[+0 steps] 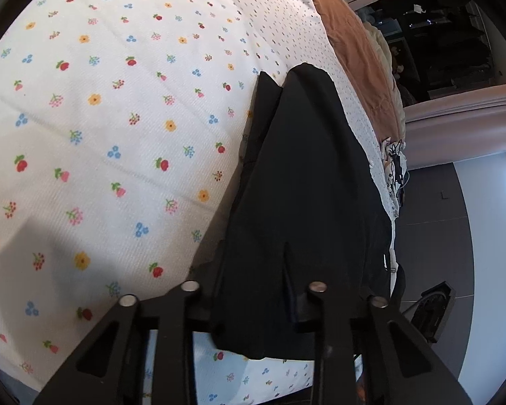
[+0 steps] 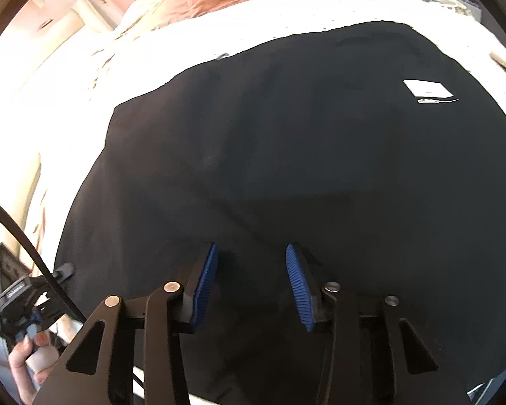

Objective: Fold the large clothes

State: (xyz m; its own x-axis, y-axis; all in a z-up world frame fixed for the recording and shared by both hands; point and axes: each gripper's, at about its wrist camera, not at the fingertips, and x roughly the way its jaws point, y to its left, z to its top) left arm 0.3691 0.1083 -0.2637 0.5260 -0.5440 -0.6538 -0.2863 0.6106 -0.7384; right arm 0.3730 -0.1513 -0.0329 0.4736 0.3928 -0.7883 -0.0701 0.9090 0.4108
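A black garment [image 1: 303, 175] lies along the right edge of a white floral bedsheet [image 1: 101, 118] in the left wrist view. Its near end bunches up between the fingers of my left gripper [image 1: 256, 297], which is shut on it; the cloth hides the pads. In the right wrist view the same black garment [image 2: 303, 155] is spread wide and flat, with a white label [image 2: 428, 89] at the far right. My right gripper [image 2: 251, 248] hovers low over its near part with its blue pads [image 2: 204, 287] apart and nothing pinched. The left gripper [image 2: 20, 290] and a hand [image 2: 27, 357] show at the garment's left edge.
An orange-brown blanket [image 1: 354, 40] is heaped at the far end of the bed [image 2: 67, 101]. Beyond the bed's right edge are cables [image 1: 396, 168], grey floor [image 1: 431, 219] and a black object [image 1: 431, 310]. A dark window [image 1: 438, 33] stands behind.
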